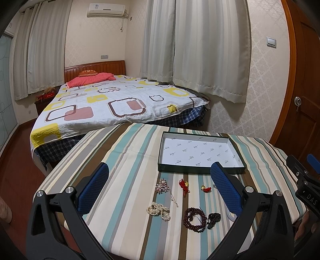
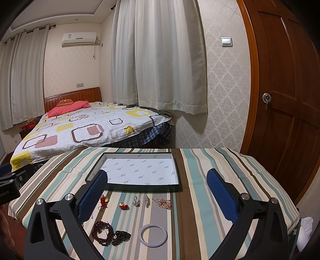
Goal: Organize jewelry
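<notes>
With both the left gripper (image 1: 160,191) and the right gripper (image 2: 157,192) held with jaws wide apart and empty above the tabletop (image 2: 200,210), the white bangle (image 2: 153,235) between the right jaws was best pinched across its rim and carried ahead into the empty tray (image 2: 176,188).

Patterned bed (image 1: 112,104), white curtains (image 2: 160,60), wooden door (image 2: 284,80), air conditioner (image 1: 107,9)

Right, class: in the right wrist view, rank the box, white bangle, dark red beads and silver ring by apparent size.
1. Box, clearly largest.
2. White bangle.
3. Dark red beads, close to the bangle in spread; both lie near the camera, so that pair is unsure.
4. Silver ring, smallest.
</notes>
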A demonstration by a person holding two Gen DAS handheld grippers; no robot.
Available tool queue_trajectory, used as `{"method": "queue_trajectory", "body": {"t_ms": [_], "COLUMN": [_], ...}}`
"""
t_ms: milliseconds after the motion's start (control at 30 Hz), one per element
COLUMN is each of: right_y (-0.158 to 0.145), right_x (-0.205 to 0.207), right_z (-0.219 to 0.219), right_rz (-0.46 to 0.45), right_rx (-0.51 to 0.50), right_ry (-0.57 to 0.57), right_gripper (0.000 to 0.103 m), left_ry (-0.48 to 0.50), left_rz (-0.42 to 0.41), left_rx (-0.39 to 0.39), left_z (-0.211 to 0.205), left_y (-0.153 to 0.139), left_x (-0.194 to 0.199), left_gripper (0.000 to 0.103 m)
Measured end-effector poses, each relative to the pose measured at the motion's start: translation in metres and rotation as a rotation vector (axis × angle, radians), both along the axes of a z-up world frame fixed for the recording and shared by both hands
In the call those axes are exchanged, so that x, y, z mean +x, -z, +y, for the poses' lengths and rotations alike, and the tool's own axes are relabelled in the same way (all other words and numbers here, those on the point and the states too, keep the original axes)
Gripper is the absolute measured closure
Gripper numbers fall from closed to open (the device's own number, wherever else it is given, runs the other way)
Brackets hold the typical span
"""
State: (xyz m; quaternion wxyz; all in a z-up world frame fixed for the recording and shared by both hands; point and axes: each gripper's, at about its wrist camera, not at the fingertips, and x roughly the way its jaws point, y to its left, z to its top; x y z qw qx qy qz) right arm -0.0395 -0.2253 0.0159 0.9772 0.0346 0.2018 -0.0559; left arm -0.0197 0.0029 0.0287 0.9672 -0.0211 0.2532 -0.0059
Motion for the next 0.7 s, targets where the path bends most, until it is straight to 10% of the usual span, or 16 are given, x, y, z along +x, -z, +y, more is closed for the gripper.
{"method": "queue_trajectory", "body": {"t_ms": [700], "right_y": [0.0019], "right_x": [0.0008], "right_z": [-0.0003], "right_rz": [-0.001], "right_rx": [-0.003], "right_ry": [0.003], "right_gripper": [0.006], "left_ry": [0.001], "left_rz": [0.002], "left_rx": [-0.002], "left_z": [0.0002], "left_y": [0.0009], "left_x": [-0.0001], "left_gripper": [0.004]}}
